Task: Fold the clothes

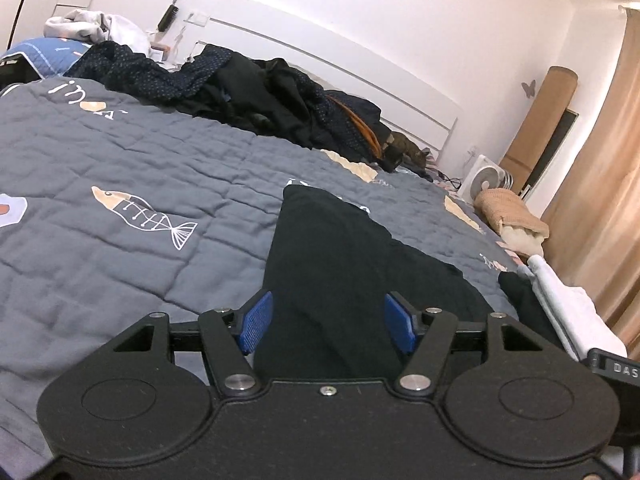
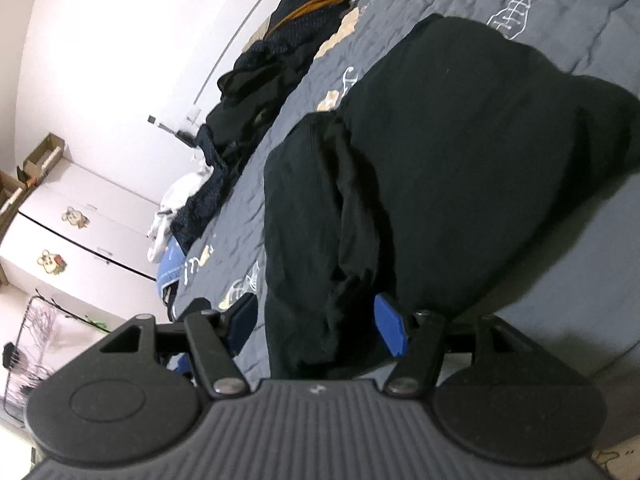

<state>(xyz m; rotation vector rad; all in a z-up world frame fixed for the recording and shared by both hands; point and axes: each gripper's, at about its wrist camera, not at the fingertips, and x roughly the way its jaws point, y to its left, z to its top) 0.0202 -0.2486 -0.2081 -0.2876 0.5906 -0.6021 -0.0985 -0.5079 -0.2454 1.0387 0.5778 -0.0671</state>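
A black garment (image 1: 332,264) lies on the grey quilt (image 1: 120,152) of the bed. My left gripper (image 1: 327,322) is open, its blue pads (image 1: 256,320) standing wide on either side of the garment's near part. In the right wrist view the same black garment (image 2: 460,152) is bunched and partly folded over itself. My right gripper (image 2: 316,326) is open, with a fold of the black cloth lying between its spread blue pads (image 2: 390,330).
A heap of dark clothes (image 1: 248,92) lies along the white headboard (image 1: 360,68). White cloth (image 1: 568,308) and a beige bundle (image 1: 508,216) sit at the bed's right edge. A white wardrobe (image 2: 80,232) stands beyond the bed.
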